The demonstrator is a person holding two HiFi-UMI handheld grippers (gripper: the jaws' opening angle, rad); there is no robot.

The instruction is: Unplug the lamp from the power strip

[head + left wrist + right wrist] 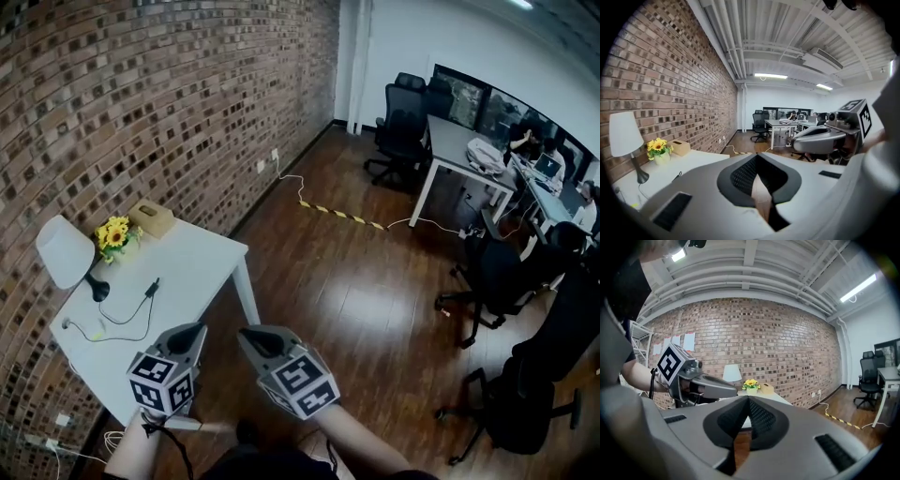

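Observation:
A lamp (66, 251) with a white shade and a black foot stands at the far left of the white table (202, 262). Its black cord (127, 319) lies in loops on the tabletop and ends at a black plug (151, 287). I cannot make out a power strip on the table. My left gripper (195, 331) and right gripper (246, 336) hover side by side off the table's near corner, both shut and empty. The lamp (626, 136) shows left of the left gripper (757, 157). It also stands beyond the right gripper (747, 399), as does the left gripper (701, 383).
Yellow flowers (114, 234) and a tan tissue box (152, 217) sit at the table's back by the brick wall. White cables and a small white block (42, 441) lie on the floor at the bottom left. Desks and black office chairs (497, 272) stand to the right across the wood floor.

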